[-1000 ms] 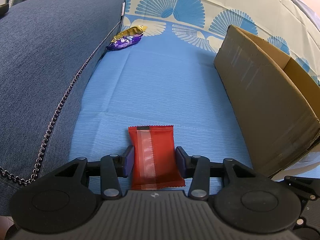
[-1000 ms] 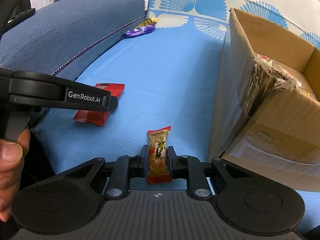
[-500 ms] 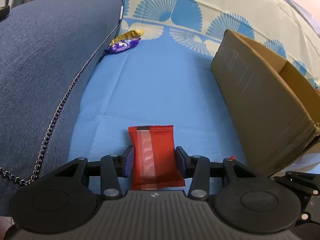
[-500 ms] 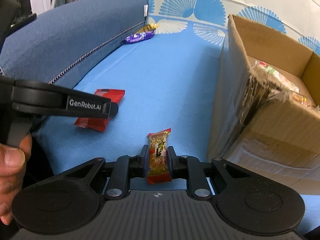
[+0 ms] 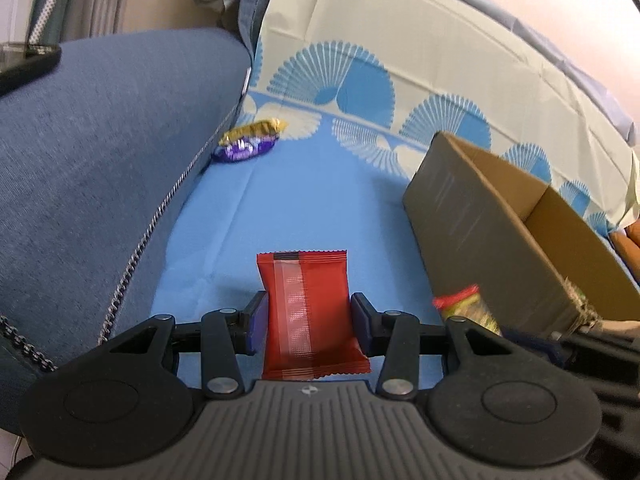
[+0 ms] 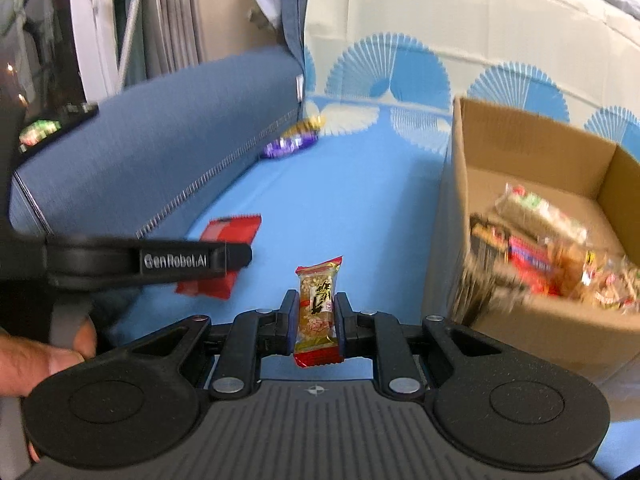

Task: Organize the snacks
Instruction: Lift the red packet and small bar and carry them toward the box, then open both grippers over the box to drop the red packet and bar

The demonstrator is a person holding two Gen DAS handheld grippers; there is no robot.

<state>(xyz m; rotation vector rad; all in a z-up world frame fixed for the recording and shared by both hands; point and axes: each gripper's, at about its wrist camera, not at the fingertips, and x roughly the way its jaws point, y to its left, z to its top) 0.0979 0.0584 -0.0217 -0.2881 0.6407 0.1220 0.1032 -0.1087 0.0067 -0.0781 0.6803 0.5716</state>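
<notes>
My left gripper [image 5: 307, 326] is shut on a red snack packet [image 5: 310, 312], held clear above the blue sheet [image 5: 320, 208]. My right gripper [image 6: 316, 326] is shut on a small peanut bar [image 6: 317, 308] in a clear wrapper with red ends. In the right wrist view the left gripper [image 6: 224, 258] shows from the side, still holding the red packet [image 6: 230, 230]. The peanut bar [image 5: 466, 306] also appears at lower right of the left wrist view. An open cardboard box [image 6: 532, 216] with several snacks inside stands to the right.
A purple packet [image 5: 244, 150] and a gold one [image 5: 256, 130] lie at the far end of the sheet beside the blue sofa arm [image 5: 100, 168]. A fan-patterned cloth [image 5: 400, 64] covers the sofa back. A person's hand [image 6: 36, 356] grips the left tool.
Both grippers have risen and tilted up with their snacks still held. More of the sofa back and the inside of the box now shows.
</notes>
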